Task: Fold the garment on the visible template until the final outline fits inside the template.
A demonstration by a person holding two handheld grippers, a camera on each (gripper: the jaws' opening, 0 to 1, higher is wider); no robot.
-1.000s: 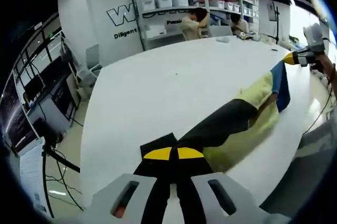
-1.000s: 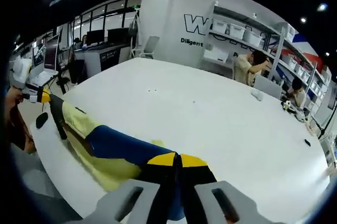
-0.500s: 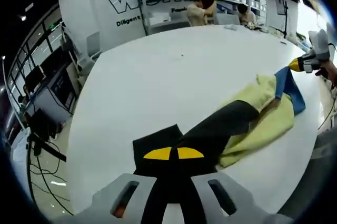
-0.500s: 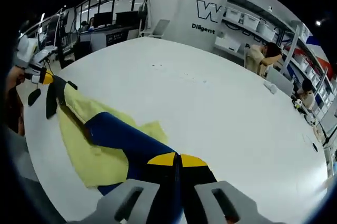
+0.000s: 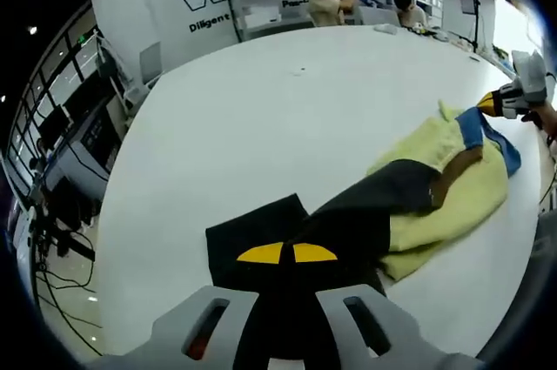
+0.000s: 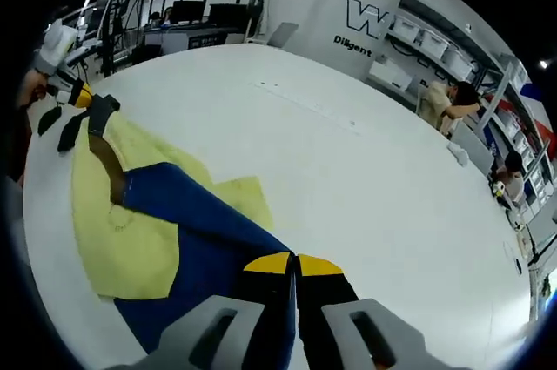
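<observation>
The left tool (image 5: 287, 253) has two pale grey moulded jaws, each cut with a slanted oblong slot; an orange glint shows through the left slot. Black fingers run forward from them, tipped with yellow pads (image 5: 260, 254). The right tool (image 6: 296, 264) is built the same: grey slotted jaws, black fingers, yellow pads (image 6: 268, 263). Seen from across, each tool has a light grey body with a yellow-and-black nose.
</observation>
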